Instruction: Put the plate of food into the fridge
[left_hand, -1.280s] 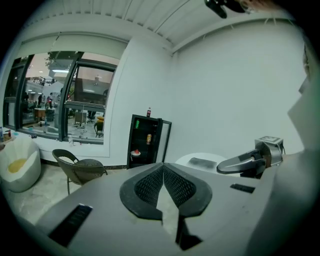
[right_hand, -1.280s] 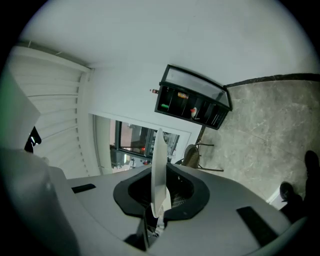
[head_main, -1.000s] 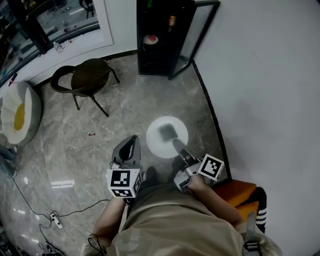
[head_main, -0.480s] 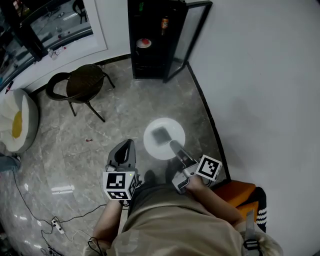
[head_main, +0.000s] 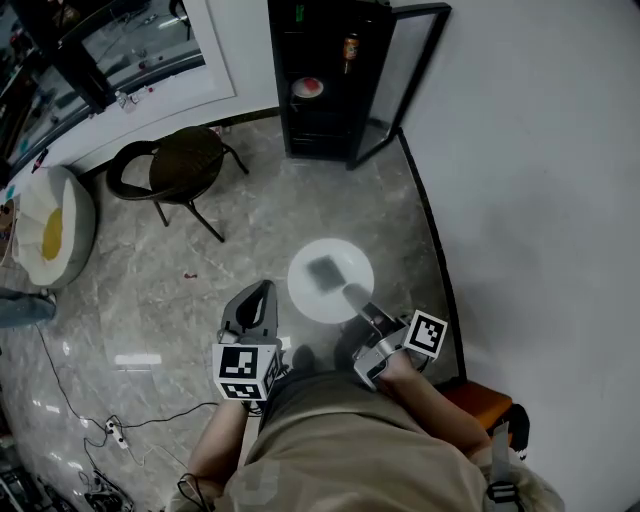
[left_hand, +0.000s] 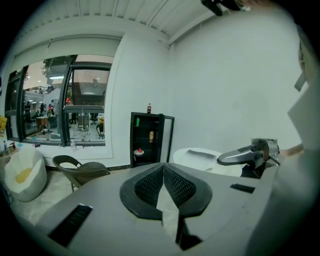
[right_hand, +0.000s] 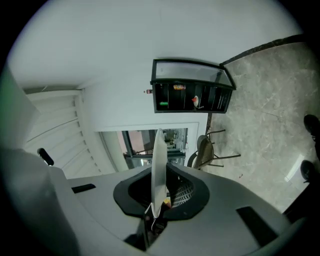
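On a grey marble floor (head_main: 250, 235), well short of the black fridge (head_main: 318, 80) at the far wall, a person holds a white plate (head_main: 308, 292) level above the floor. The right gripper (head_main: 352, 296) is clenched on the plate's near right rim. In the right gripper view the plate shows edge-on between the two jaws. A flat grey piece of food (head_main: 324, 268) lies near the plate's middle. The left gripper (head_main: 262, 290), just left of the plate and apart from it, has its jaws pressed together with nothing between them. The fridge's glass door (head_main: 402, 85) stands open to the right, and a small red-and-white item (head_main: 308, 88) sits on a shelf inside. A dark wicker chair (head_main: 185, 160) stands left of the fridge, and a white rounded seat with a yellow cushion (head_main: 48, 230) is at the far left. Cables (head_main: 110, 430) trail across the near-left floor.
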